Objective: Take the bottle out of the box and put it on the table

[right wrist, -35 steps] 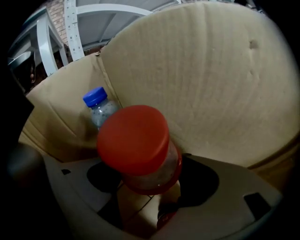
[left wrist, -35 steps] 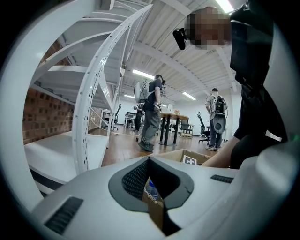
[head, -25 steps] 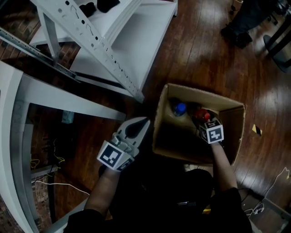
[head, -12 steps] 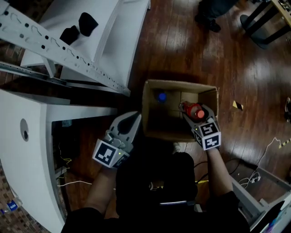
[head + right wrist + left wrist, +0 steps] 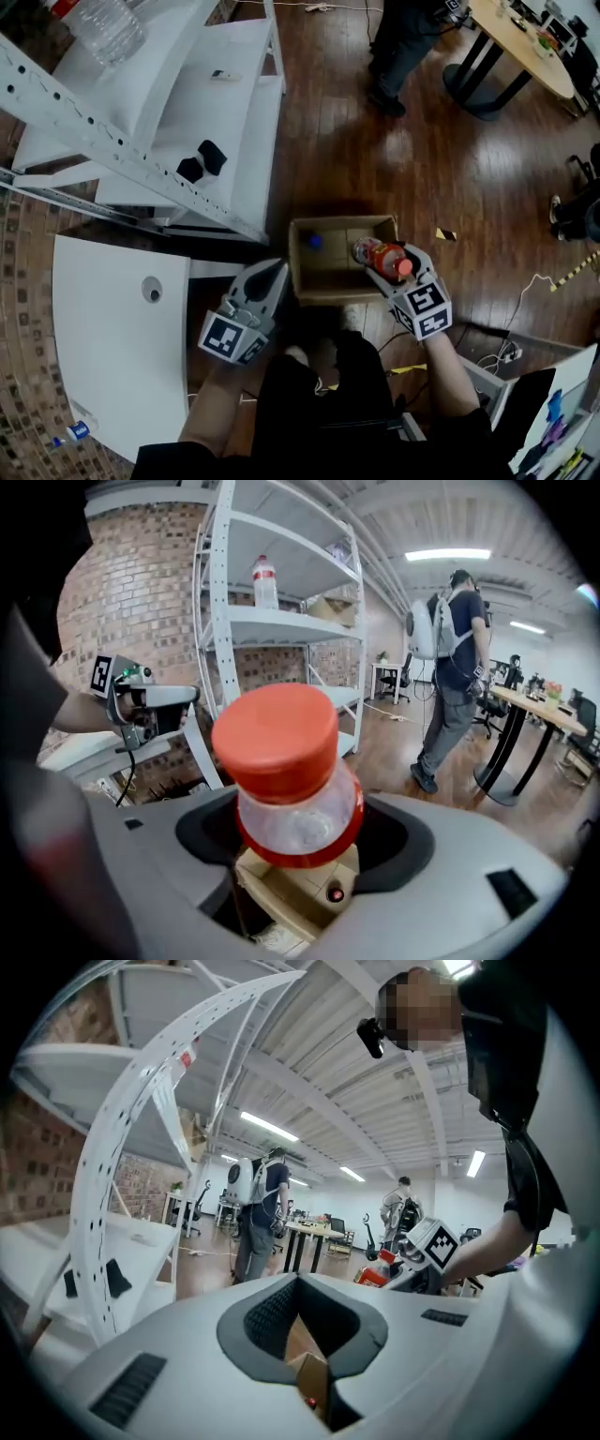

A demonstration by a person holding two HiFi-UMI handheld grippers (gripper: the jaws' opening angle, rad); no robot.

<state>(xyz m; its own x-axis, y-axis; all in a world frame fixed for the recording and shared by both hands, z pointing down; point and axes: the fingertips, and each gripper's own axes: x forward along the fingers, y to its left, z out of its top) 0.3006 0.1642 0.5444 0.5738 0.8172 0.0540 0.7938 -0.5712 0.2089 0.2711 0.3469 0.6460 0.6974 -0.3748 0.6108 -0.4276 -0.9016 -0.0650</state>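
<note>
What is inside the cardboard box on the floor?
Only a blue cap shows, at the left of the cardboard box. The right gripper and its red-capped bottle cover the right corner.

Wood floor [image 5: 375,159] bearing a cardboard box [image 5: 298,258], white table [image 5: 103,356] (round hole [image 5: 152,292] in top), shelf [image 5: 230,103] holding two black items [image 5: 202,161].

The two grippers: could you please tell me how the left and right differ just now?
The right gripper has its jaws clamped on a red-capped bottle; the left gripper has its jaws together, empty. The right gripper hangs over the cardboard box; the left is beside it. Both carry a marker cube.
</note>
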